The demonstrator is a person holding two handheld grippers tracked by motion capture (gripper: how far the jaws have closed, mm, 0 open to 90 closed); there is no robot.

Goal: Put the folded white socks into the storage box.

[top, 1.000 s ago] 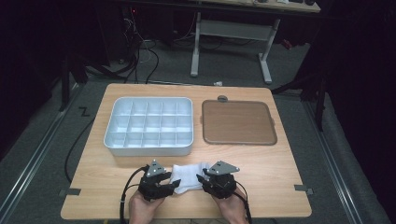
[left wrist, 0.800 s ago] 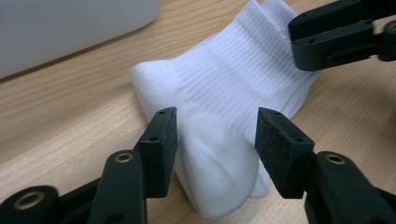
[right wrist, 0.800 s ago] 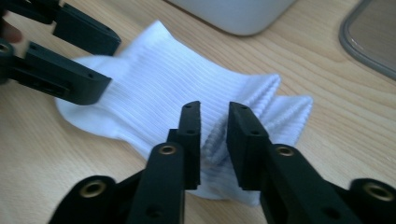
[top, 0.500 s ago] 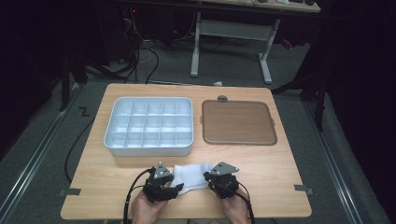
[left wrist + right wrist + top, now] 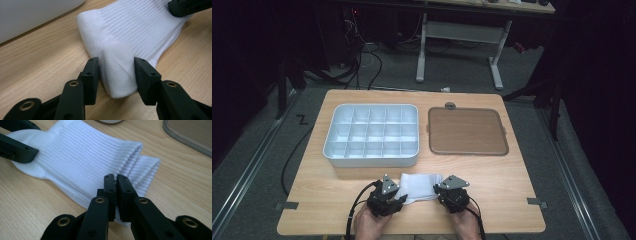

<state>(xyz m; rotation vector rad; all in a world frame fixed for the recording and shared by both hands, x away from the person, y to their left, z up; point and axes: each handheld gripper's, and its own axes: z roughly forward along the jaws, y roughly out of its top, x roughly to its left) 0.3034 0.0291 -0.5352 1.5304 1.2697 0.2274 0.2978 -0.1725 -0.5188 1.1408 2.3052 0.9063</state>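
Dark workshop floor and cable runs frame a pale wooden table (image 5: 512, 185), where a folded white sock (image 5: 419, 186) lies close to the near edge, between two hand-held grippers. At the sock's ribbed cuff end, the right gripper (image 5: 116, 181) has its jaws pinched nearly together on the edge of the fabric. At the opposite end, the left gripper (image 5: 116, 68) straddles the bunched end of the sock, its jaws partly closed and just drawn further in; the pads (image 5: 91, 72) sit against the cloth on both sides. In the high view both grippers, left (image 5: 398, 199) and right (image 5: 441, 190), sit just beside the sock, with the person's hands behind them at the table's near edge.

Open tabletop stretches to either side of the hands and on to the table's side edges. Behind the sock, near but apart from it, stands a white compartment tray (image 5: 372, 159) whose cells look empty. Beside it lies a flat brown lid (image 5: 467, 131) with a grey rim, a bare strip of wood between the two.
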